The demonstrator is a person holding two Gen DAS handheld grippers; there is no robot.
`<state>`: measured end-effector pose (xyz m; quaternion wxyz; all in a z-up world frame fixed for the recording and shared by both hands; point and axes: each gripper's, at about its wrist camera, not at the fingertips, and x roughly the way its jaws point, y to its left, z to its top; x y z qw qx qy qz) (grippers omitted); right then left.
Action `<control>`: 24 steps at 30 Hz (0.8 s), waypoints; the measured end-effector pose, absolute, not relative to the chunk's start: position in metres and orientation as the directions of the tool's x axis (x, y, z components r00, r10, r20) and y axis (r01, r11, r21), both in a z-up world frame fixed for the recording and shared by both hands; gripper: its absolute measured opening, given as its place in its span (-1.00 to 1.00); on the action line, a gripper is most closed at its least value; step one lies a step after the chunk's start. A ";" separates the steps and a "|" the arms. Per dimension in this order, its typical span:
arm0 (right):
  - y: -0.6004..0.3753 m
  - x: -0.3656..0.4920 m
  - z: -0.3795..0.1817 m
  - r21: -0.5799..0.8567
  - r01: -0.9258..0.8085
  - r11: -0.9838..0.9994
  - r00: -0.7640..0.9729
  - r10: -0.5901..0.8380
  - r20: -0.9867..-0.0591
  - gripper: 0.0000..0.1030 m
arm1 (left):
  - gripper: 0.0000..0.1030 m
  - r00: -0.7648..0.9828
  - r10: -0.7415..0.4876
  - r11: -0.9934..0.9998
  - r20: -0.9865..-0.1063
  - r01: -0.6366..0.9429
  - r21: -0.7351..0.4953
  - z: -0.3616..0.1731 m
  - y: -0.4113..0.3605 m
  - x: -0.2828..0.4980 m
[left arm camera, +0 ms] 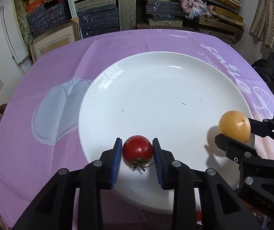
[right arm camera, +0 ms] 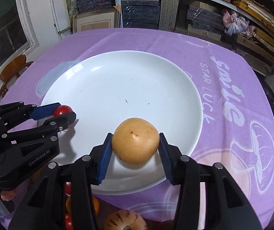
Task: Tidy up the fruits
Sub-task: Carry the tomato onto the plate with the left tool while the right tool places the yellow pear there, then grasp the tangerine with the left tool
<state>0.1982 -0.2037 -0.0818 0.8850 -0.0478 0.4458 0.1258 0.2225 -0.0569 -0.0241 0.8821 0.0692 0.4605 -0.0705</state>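
A small red tomato (left arm camera: pixel 137 149) lies stem toward me on the near rim of the large white plate (left arm camera: pixel 156 88). My left gripper (left arm camera: pixel 137 143) straddles it, open, with the blue pads just off its sides. In the right wrist view the same tomato (right arm camera: pixel 63 110) shows between the left gripper's (right arm camera: pixel 64 112) fingers at the plate's (right arm camera: pixel 117 76) left edge. A round tan pear (right arm camera: pixel 135 143) hangs over the plate's near side, my right gripper (right arm camera: pixel 135 135) shut on it. From the left wrist view that pear (left arm camera: pixel 234 126) and the right gripper (left arm camera: pixel 234 129) are at the plate's right rim.
A purple printed tablecloth (left arm camera: pixel 40 143) covers the table. Near its front edge lie an orange (right arm camera: pixel 96 205), small tomatoes (right arm camera: pixel 68 221) and a striped yellow fruit (right arm camera: pixel 125 221). A wooden chair (right arm camera: pixel 12 69) stands at the left. Shelves of stacked boards (left arm camera: pixel 156 9) fill the back wall.
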 end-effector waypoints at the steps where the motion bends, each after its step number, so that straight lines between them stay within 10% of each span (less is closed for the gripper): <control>1: -0.203 0.199 -0.083 0.028 -0.264 0.964 0.571 0.179 -0.801 -0.10 | -0.11 0.566 -0.058 0.981 -0.822 0.183 0.057 -0.024 -0.056 0.224; 9: -0.224 0.165 -0.027 0.063 -0.236 0.970 0.689 0.213 -0.692 0.07 | 0.45 0.632 -0.023 0.989 -0.775 0.129 0.076 0.016 -0.029 0.207; 13: -0.258 0.105 0.018 0.139 -0.210 0.968 0.802 0.252 -0.542 0.74 | 0.74 0.697 -0.010 0.995 -0.717 0.080 0.065 0.051 0.004 0.175; 24: -0.303 -0.022 -0.037 0.209 -0.121 0.970 0.902 0.195 -0.385 0.92 | 0.78 0.688 -0.022 1.000 -0.725 0.001 -0.030 0.005 0.044 0.088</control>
